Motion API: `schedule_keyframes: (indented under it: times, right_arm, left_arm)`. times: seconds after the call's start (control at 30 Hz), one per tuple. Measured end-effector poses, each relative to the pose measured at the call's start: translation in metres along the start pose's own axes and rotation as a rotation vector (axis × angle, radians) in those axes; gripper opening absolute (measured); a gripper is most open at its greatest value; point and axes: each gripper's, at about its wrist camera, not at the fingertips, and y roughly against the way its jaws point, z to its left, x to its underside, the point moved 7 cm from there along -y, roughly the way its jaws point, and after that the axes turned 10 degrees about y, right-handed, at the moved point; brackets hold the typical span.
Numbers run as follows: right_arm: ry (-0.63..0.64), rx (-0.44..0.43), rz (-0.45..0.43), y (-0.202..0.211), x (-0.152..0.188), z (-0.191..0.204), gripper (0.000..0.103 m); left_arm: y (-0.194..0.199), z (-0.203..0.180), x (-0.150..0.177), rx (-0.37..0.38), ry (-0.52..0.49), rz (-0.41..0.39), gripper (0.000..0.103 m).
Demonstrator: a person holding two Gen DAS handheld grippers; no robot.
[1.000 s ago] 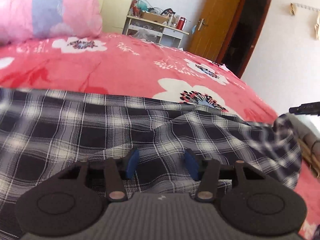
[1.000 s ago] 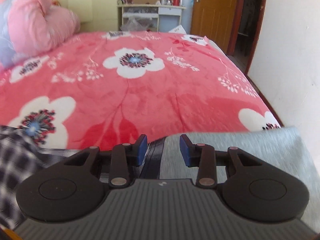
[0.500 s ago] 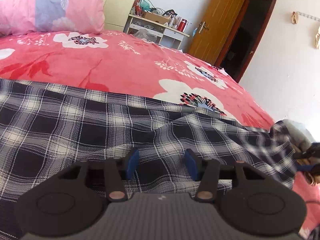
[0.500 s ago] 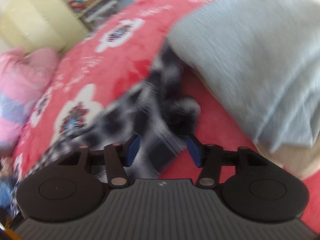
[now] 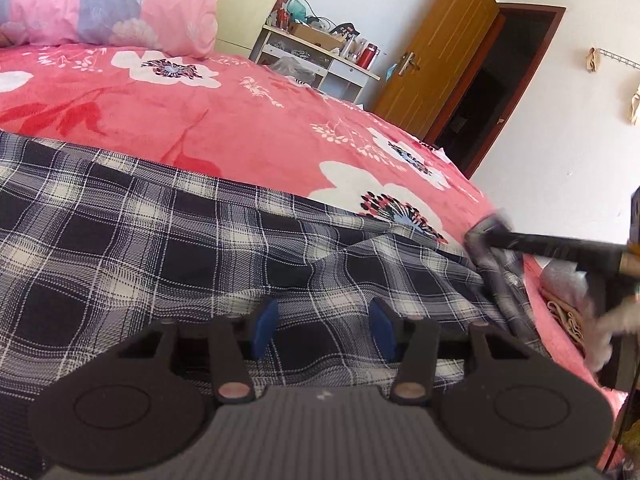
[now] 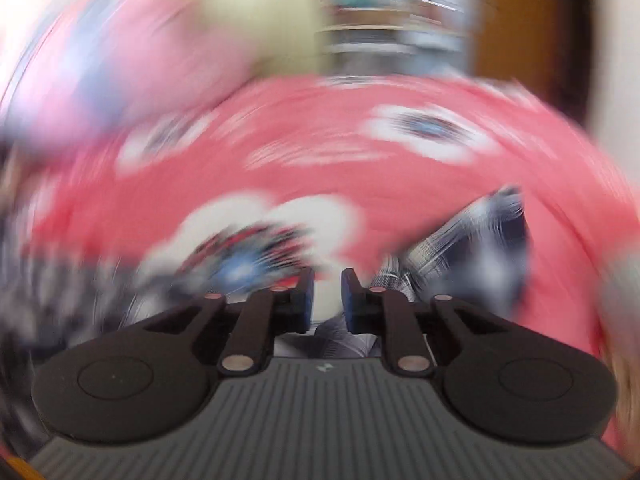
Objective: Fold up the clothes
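Note:
A dark blue and white plaid shirt [image 5: 168,248] lies spread across the red floral bedspread [image 5: 240,120]. My left gripper [image 5: 323,332] hovers just over the shirt's near part, open, with nothing between its blue pads. In the left wrist view my right gripper [image 5: 486,234] comes in from the right, and a bunched strip of the shirt's right end hangs from its tip. The right wrist view is badly blurred. There the right gripper [image 6: 326,294] has its pads nearly together, pale cloth shows low between them, and a plaid flap [image 6: 480,236] rises on the right.
A pink pillow [image 5: 112,4] lies at the bed's far left. A white shelf unit [image 5: 320,56] and a wooden door [image 5: 440,52] stand beyond the bed. Folded grey and beige clothes [image 5: 560,292] sit at the bed's right edge, beside a person's hand [image 5: 612,332].
The right gripper swung from the grey folded clothes to the shirt's right end, narrowed its fingers on it and raised it. The left gripper stayed open over the shirt.

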Motion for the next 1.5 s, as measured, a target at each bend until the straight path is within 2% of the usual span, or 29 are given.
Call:
schedule_keyframes:
  times: [0.03, 0.07, 0.23, 0.3, 0.4, 0.7, 0.73, 0.83, 0.87, 1.03, 1.07, 1.3, 1.37, 1.5]
  right_arm:
    - [0.122, -0.026, 0.016, -0.007, -0.009, 0.026, 0.029]
    - [0.185, -0.057, 0.021, -0.007, -0.014, 0.042, 0.035]
    - [0.115, -0.224, -0.011, 0.036, -0.003, 0.06, 0.039]
    - [0.043, -0.201, -0.016, 0.051, 0.002, 0.043, 0.04]
    - [-0.042, -0.112, -0.009, 0.054, 0.008, 0.008, 0.04]
    - [-0.201, -0.198, 0.05, -0.008, 0.025, -0.002, 0.04]
    - [-0.172, -0.218, 0.05, -0.01, 0.026, 0.006, 0.04]
    - [0.09, -0.314, 0.024, 0.007, 0.027, 0.061, 0.041]
    - [0.136, -0.336, 0.015, 0.012, 0.027, 0.07, 0.042]
    - [0.101, -0.397, -0.024, 0.044, 0.027, 0.058, 0.04]
    - [0.076, -0.393, -0.028, 0.046, 0.025, 0.052, 0.04]
    - [-0.238, -0.226, -0.026, 0.028, 0.009, -0.014, 0.041]
    - [-0.209, -0.207, -0.027, 0.017, 0.002, -0.006, 0.041]
    - [-0.028, -0.16, 0.025, -0.006, -0.005, 0.034, 0.04]
  left_arm:
    - [0.0, 0.0, 0.0, 0.001, 0.001, 0.0, 0.052]
    - [0.0, 0.001, -0.001, 0.001, 0.002, 0.0, 0.052]
    - [0.001, 0.001, 0.0, 0.002, 0.003, 0.0, 0.052]
    - [0.001, 0.001, 0.001, 0.001, 0.003, 0.0, 0.052]
    - [0.001, 0.001, 0.001, 0.001, 0.003, 0.0, 0.052]
    - [0.001, 0.001, 0.001, 0.007, 0.011, 0.001, 0.052]
    - [0.001, 0.002, 0.001, 0.008, 0.012, 0.002, 0.052]
    - [0.001, 0.002, 0.001, 0.009, 0.014, 0.002, 0.052]
    - [0.001, 0.002, 0.001, 0.008, 0.014, 0.002, 0.052]
    - [0.001, 0.001, 0.001, 0.009, 0.015, 0.001, 0.052]
    - [0.001, 0.001, 0.001, 0.009, 0.016, 0.001, 0.052]
    - [0.001, 0.001, 0.002, 0.01, 0.019, 0.001, 0.052]
    - [0.0, 0.001, 0.002, 0.011, 0.021, 0.001, 0.052]
    - [0.0, 0.001, 0.002, 0.014, 0.024, 0.001, 0.052]
